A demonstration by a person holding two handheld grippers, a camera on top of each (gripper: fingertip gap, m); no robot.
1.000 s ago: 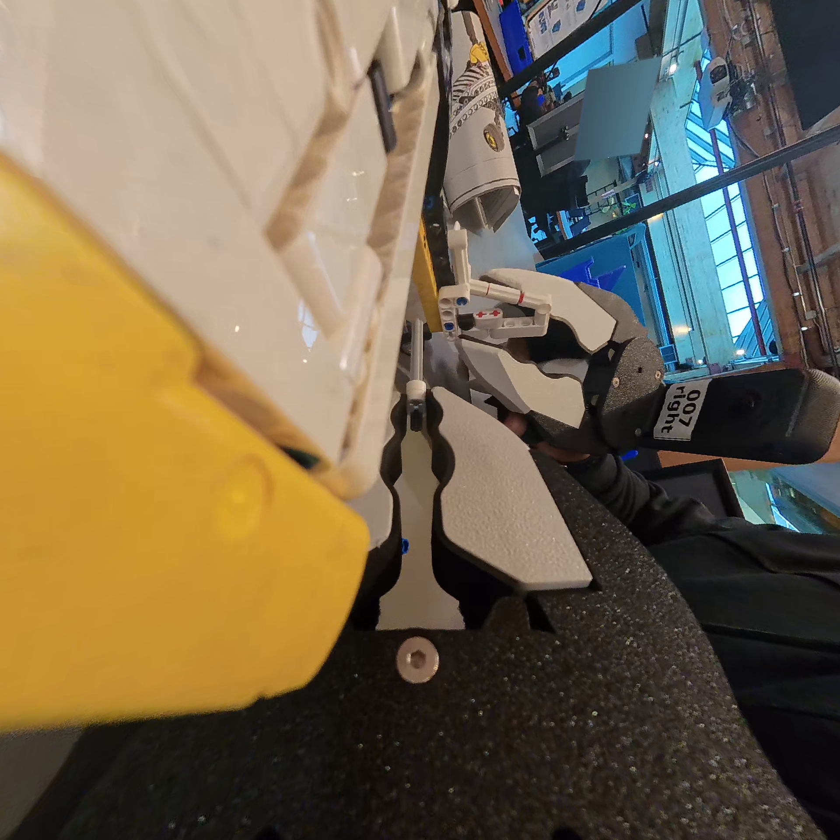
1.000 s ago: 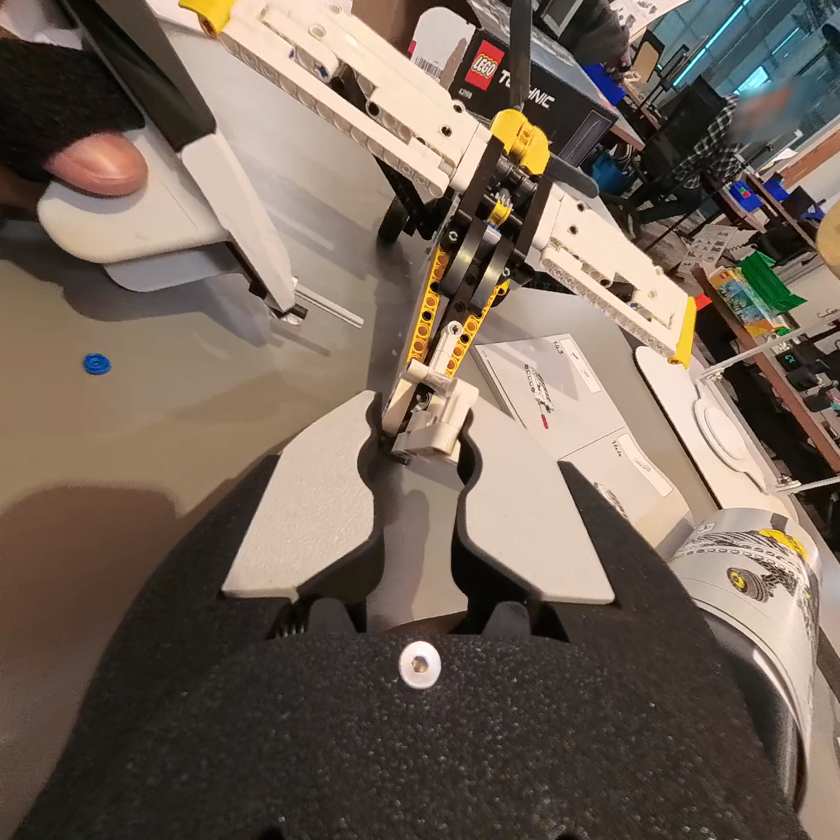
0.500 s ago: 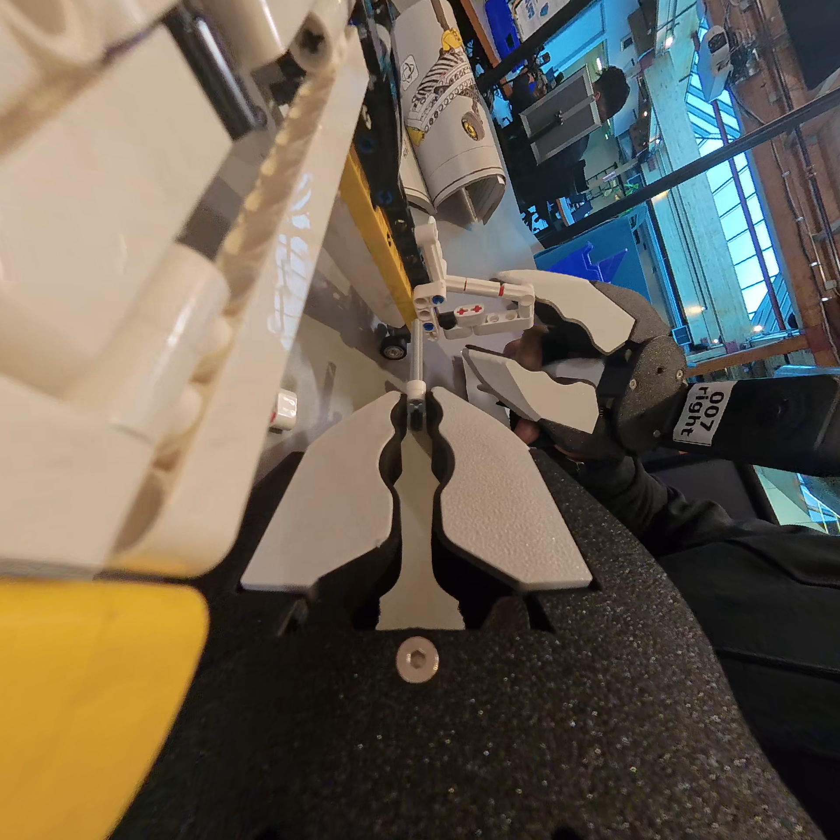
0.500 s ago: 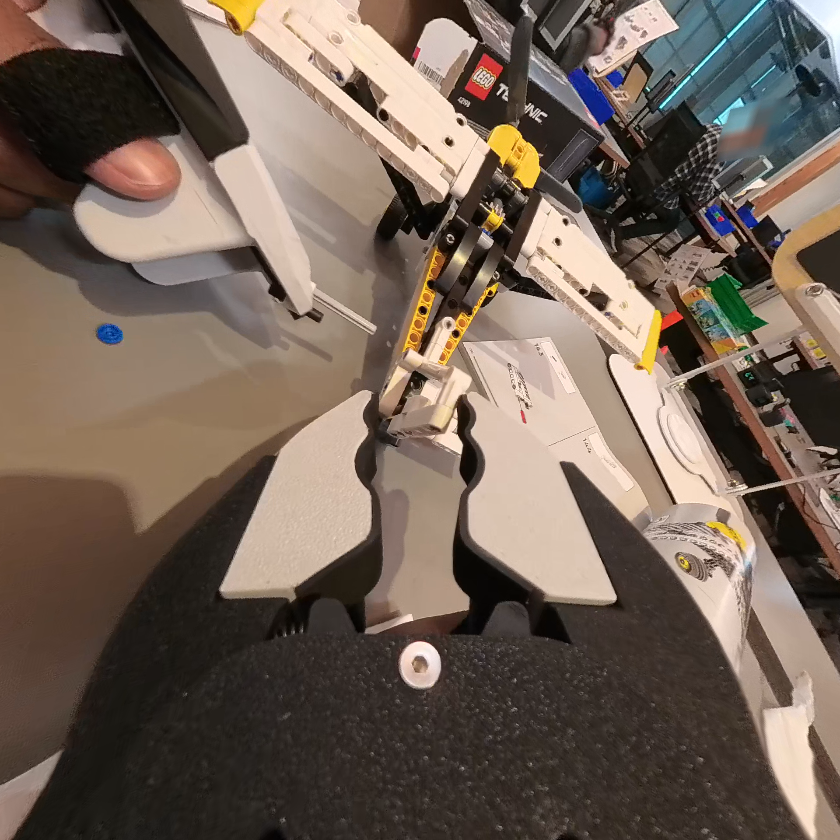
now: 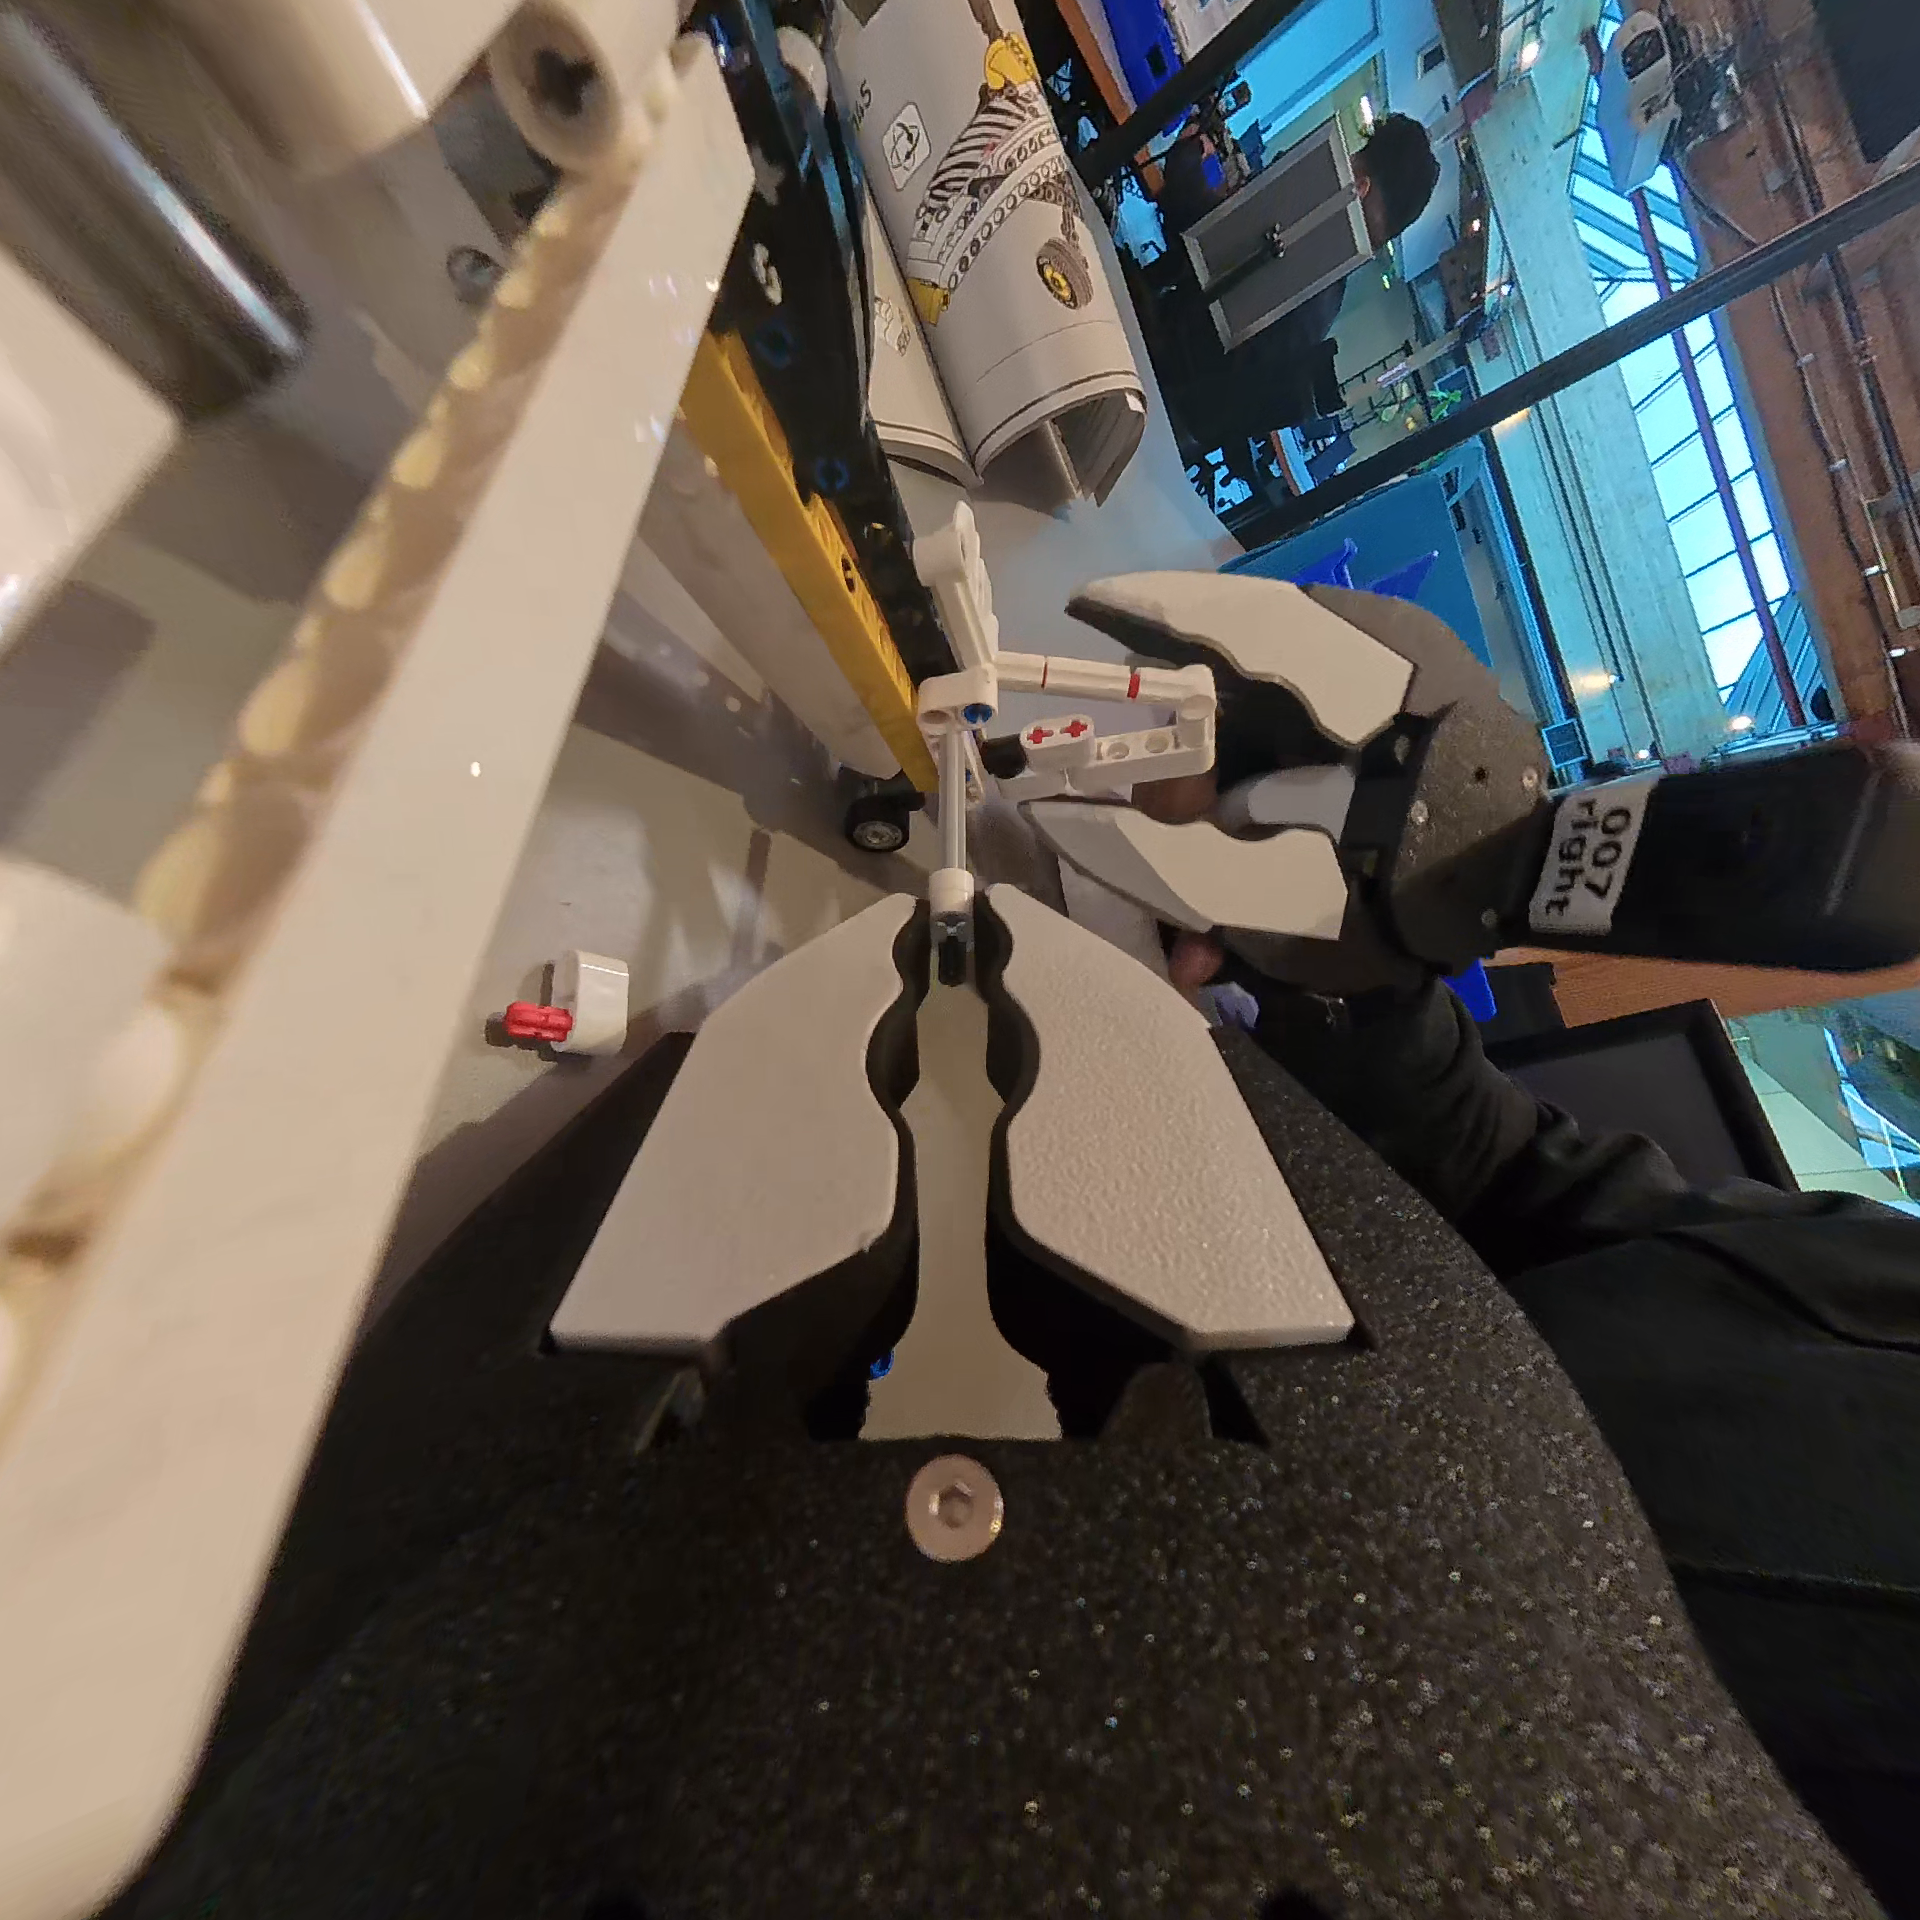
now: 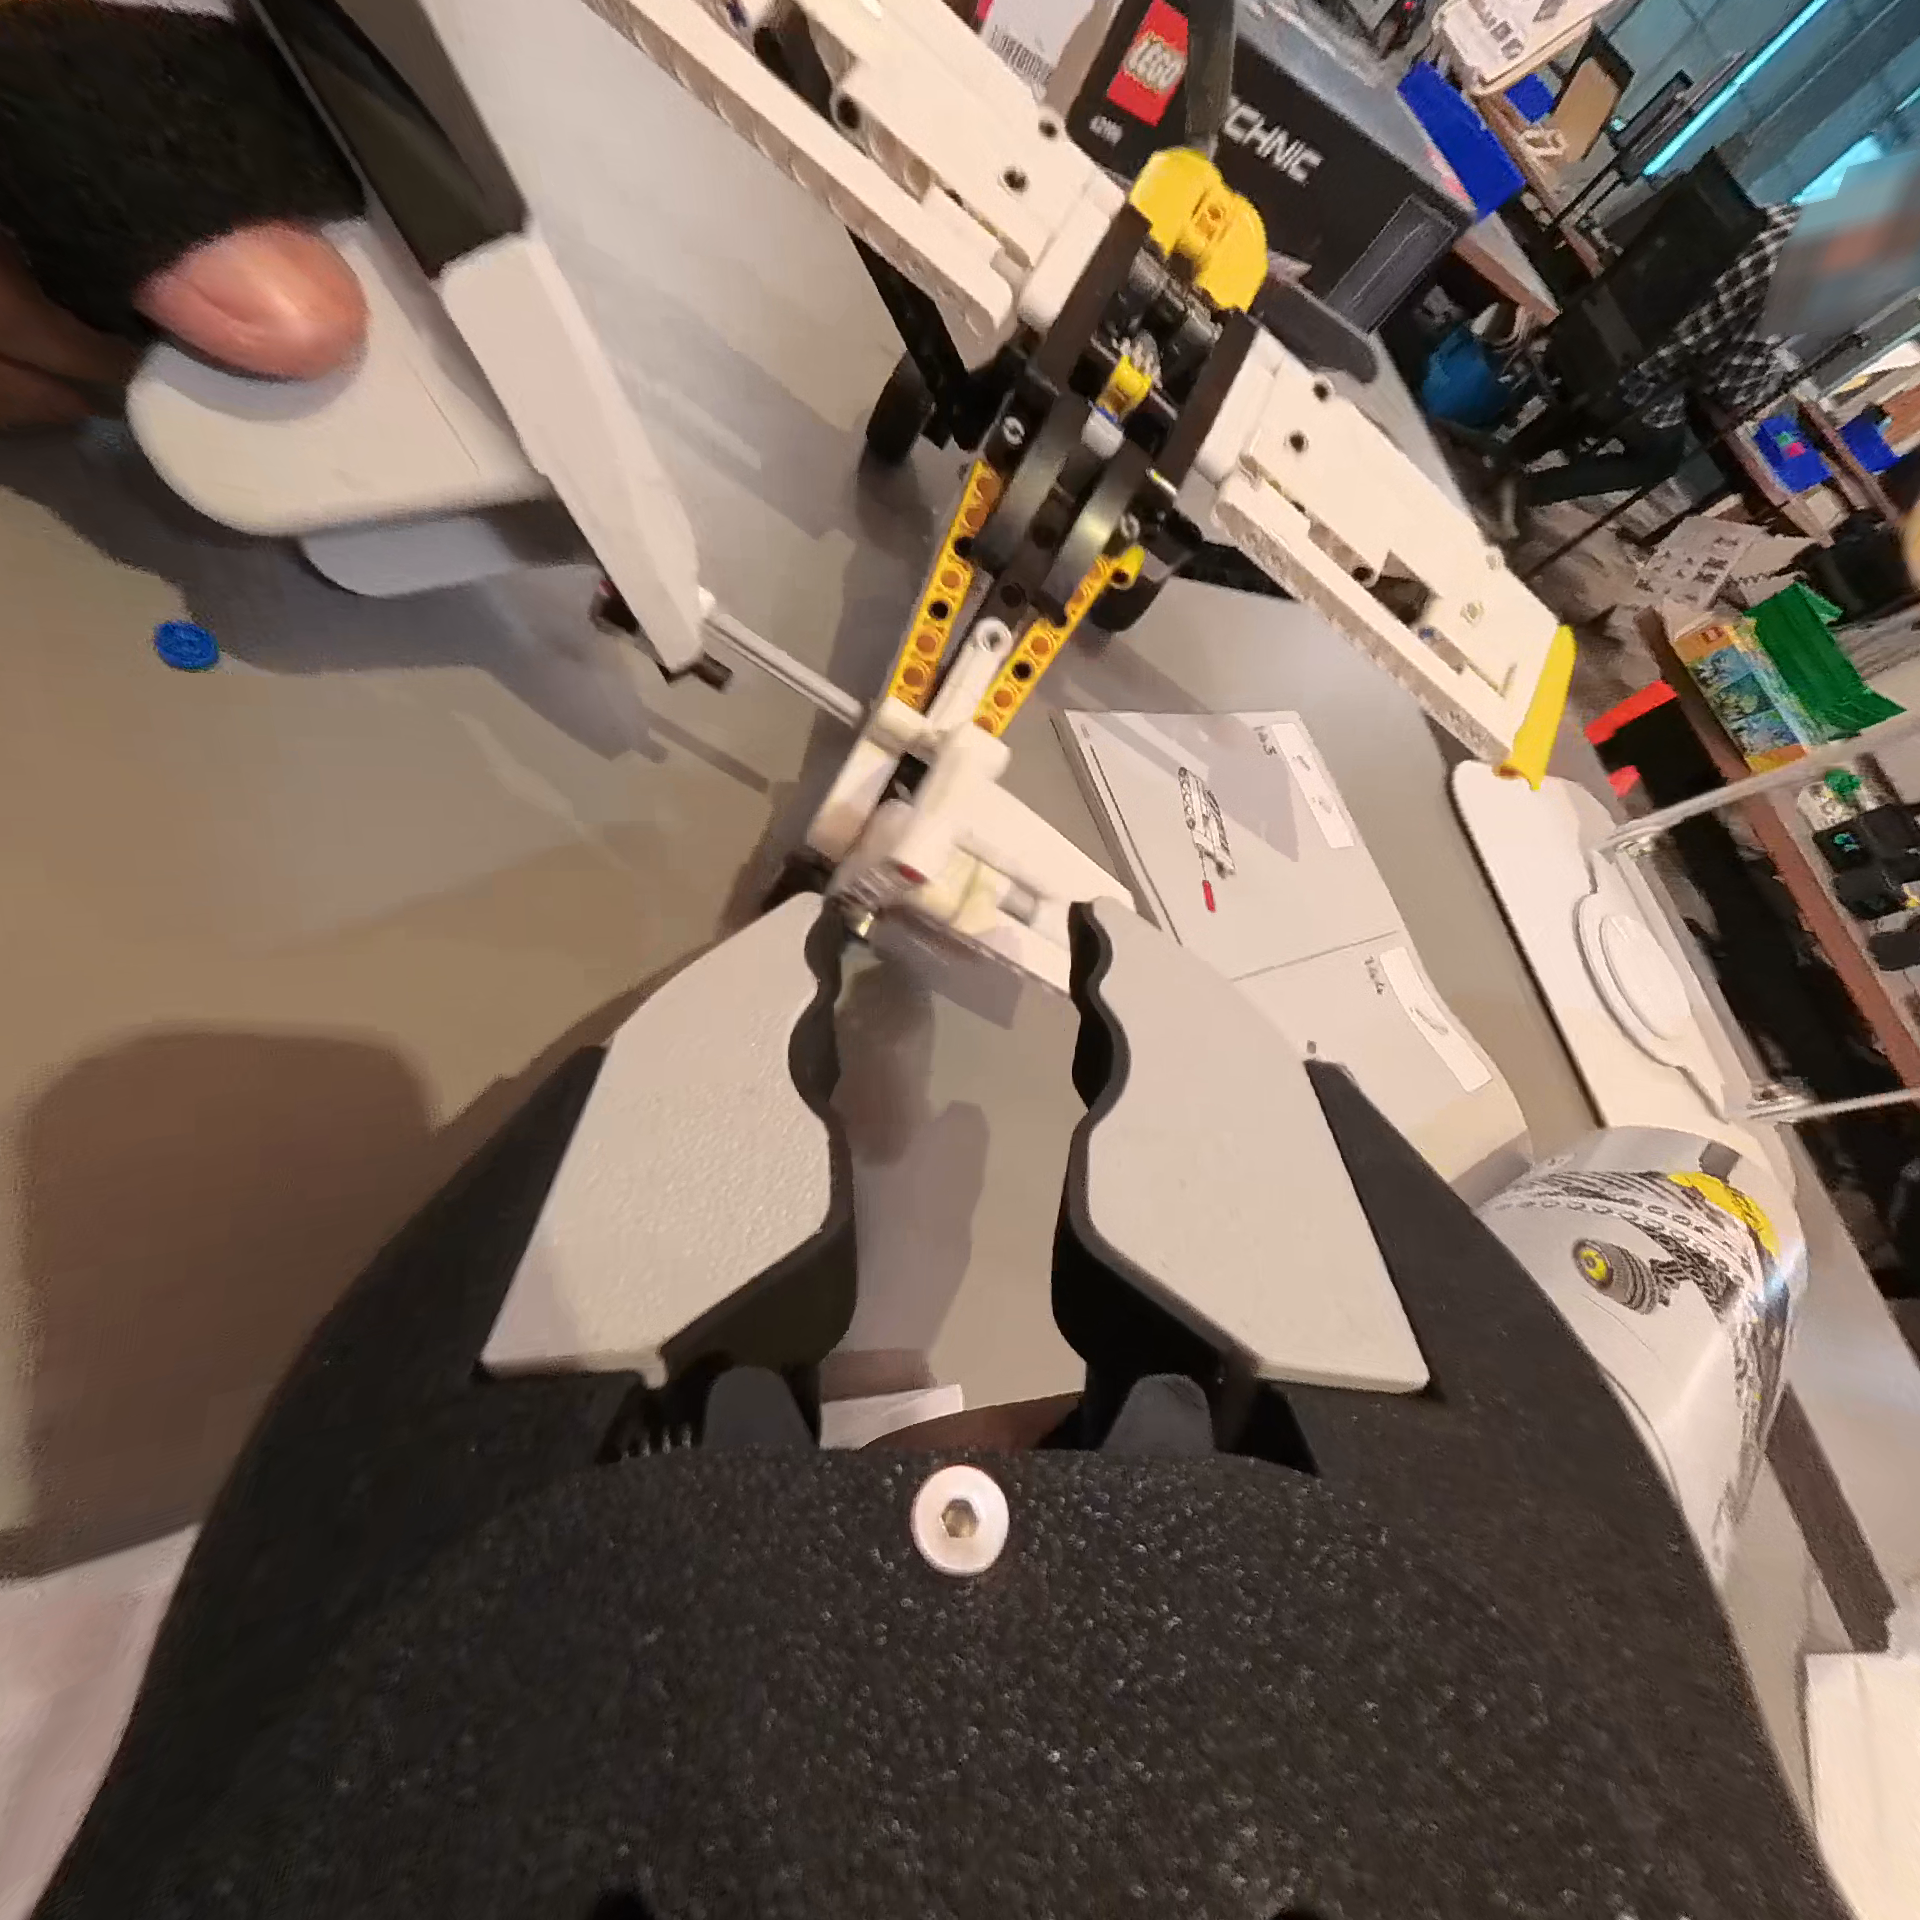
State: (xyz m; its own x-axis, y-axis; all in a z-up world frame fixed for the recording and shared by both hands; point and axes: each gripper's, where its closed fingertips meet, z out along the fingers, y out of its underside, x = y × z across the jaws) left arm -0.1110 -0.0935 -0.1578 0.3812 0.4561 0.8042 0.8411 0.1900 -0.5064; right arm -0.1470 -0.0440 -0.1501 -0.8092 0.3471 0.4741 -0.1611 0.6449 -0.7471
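Note:
My left gripper is shut on the end of a thin grey axle with a white bush. The axle runs up into a white tail assembly at the end of the yellow beams of a white, yellow and black brick plane. My right gripper is open. Its fingers stand apart on either side of the tail assembly without pressing on it. The left gripper also shows in the right wrist view, with a thumb on it.
An open instruction booklet lies on the grey table beyond the tail. A curled printed booklet is at the right, a black box behind the plane. A blue round piece and a small white part with a red pin lie loose. Across from one pair of fingers to the other is roughly 7 cm. The left tips stand about 8 cm off the blue round piece.
My right gripper's jaws have widened and let go of the white tail assembly. My left gripper stays shut on the axle. The plane's wing has swung farther from the left camera.

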